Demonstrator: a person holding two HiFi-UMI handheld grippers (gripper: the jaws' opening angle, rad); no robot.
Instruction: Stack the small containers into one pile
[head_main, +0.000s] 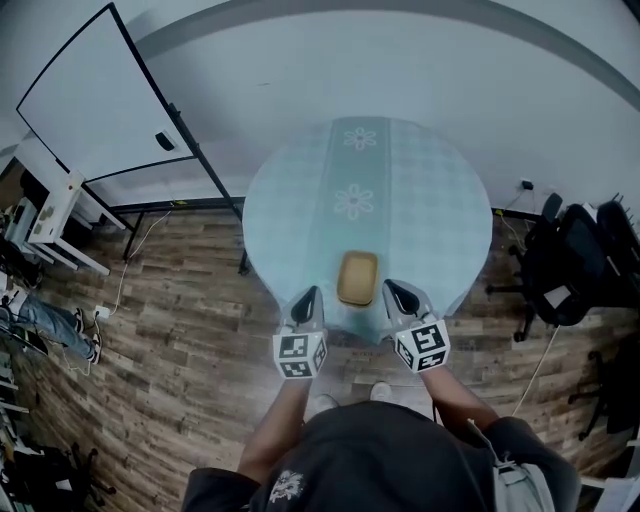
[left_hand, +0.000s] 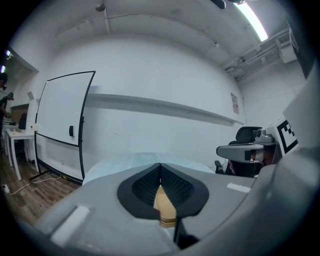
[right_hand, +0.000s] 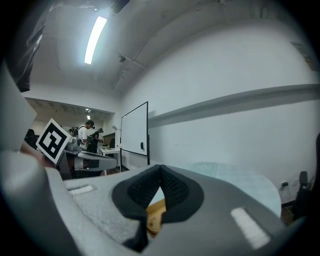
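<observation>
The head view looks steeply down from above the person onto the round counter (head_main: 420, 200) and the floor (head_main: 180, 330). The gripper views ride close behind the left tongs (left_hand: 160, 170) and the right tongs (right_hand: 160, 170), facing nearly level across the counter toward the wall (left_hand: 150, 115). All three views share the counter and the whiteboard (head_main: 95, 100).

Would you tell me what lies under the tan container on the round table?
The tan container sits on a pale floral tablecloth. The cloth covers the tabletop itself, so its surface cannot be seen.
</observation>
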